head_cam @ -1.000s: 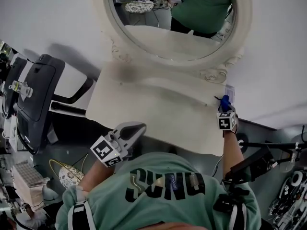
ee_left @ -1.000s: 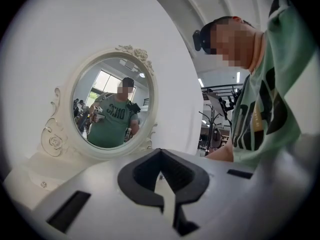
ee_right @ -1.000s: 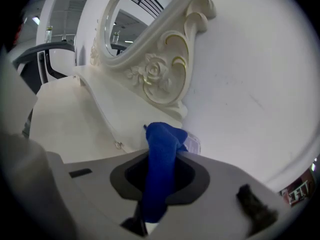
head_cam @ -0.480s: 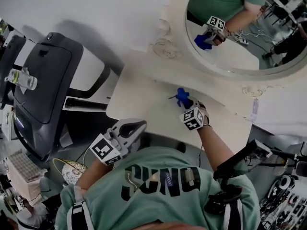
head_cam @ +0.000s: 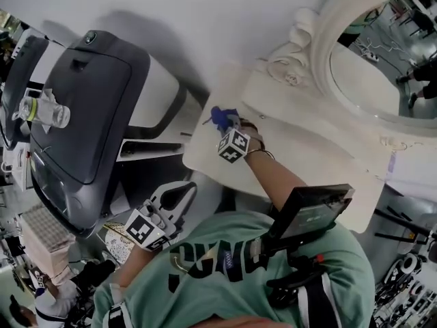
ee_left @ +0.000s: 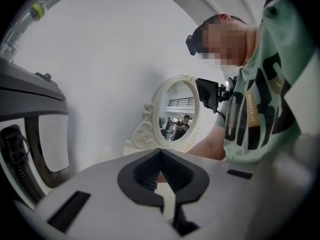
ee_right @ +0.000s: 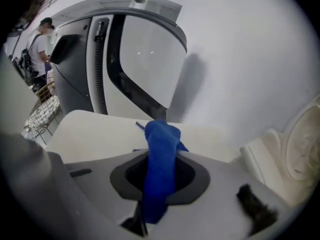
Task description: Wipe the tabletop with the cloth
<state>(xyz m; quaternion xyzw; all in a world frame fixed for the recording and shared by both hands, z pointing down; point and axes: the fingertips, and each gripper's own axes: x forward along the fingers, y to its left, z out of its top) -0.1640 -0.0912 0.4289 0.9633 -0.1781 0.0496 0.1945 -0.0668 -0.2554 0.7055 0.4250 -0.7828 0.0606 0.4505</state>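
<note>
Cloth = soft, light, floppy, so it only wipes where I press it. It's pinched in my R fingers over the surface's corner nearest the grey machine.

Surface (head_cam: 205, 157) is cream, smooth and hard, so I reckon the cloth (ee_right: 160, 169) slides easy w/ little drag. It has no stiffness of its own, so it needs a steady push down. The cloth is bright blue and bunched into a narrow roll that runs through the fingers of my R gripper (head_cam: 227, 123), w/ a tuft poking past the tips. Can't tell if the tuft touches the surface or sits just above it. Best hold, imo, is mid-bunch as now, w/ enough loose end to lie flat; too near the edge and it prob slips out. L gripper (head_cam: 179, 195) has its fingers pressed together on nothing, and hangs off the surface by the grey machine (head_cam: 82, 108).
</note>
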